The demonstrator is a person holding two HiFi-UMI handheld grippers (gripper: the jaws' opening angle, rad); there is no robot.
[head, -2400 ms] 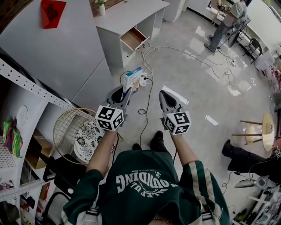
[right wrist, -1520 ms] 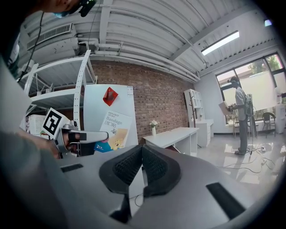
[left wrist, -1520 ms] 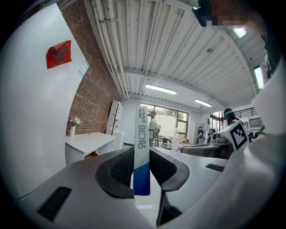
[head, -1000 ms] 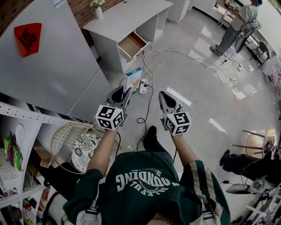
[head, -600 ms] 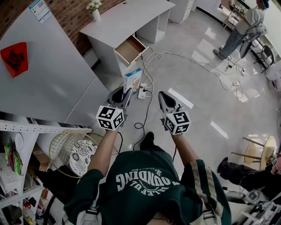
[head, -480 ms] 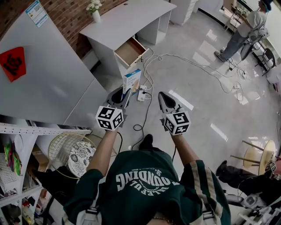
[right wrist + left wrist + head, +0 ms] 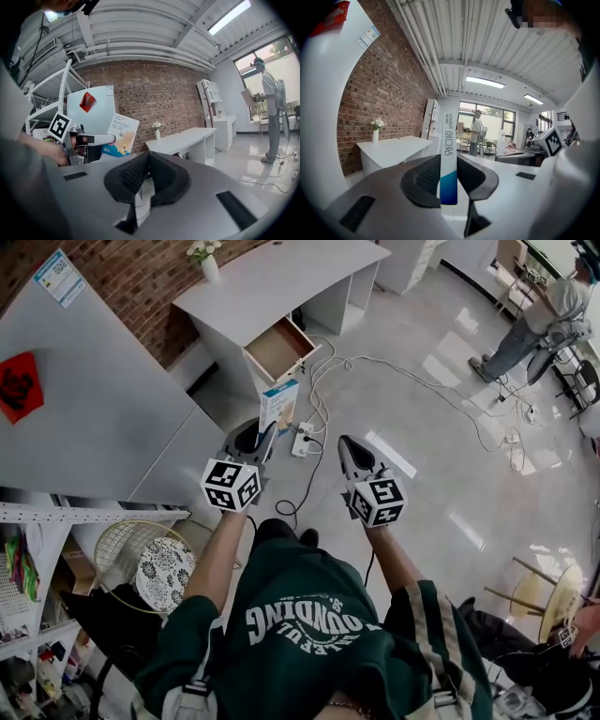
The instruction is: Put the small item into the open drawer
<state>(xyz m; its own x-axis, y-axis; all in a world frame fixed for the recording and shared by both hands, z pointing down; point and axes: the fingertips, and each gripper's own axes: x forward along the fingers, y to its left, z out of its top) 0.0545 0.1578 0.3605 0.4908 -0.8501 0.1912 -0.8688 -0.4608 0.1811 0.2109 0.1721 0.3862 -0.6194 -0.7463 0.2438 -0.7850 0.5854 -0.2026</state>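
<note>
Bandage box [image 7: 278, 407] sits pinched in left hand-held gripper [image 7: 266, 430]; right hand-held gripper [image 7: 341, 441] is pressed together.

We see a vase of white flowers [image 7: 208, 261] on the far white desk [image 7: 291, 268], against a brick wall [image 7: 131, 277]. White cables [image 7: 394, 362] trail over the glossy floor [image 7: 450, 484] from a power strip [image 7: 302, 442]. A wire basket [image 7: 114, 542] sits near left; a person [image 7: 536, 320] stands far right.
</note>
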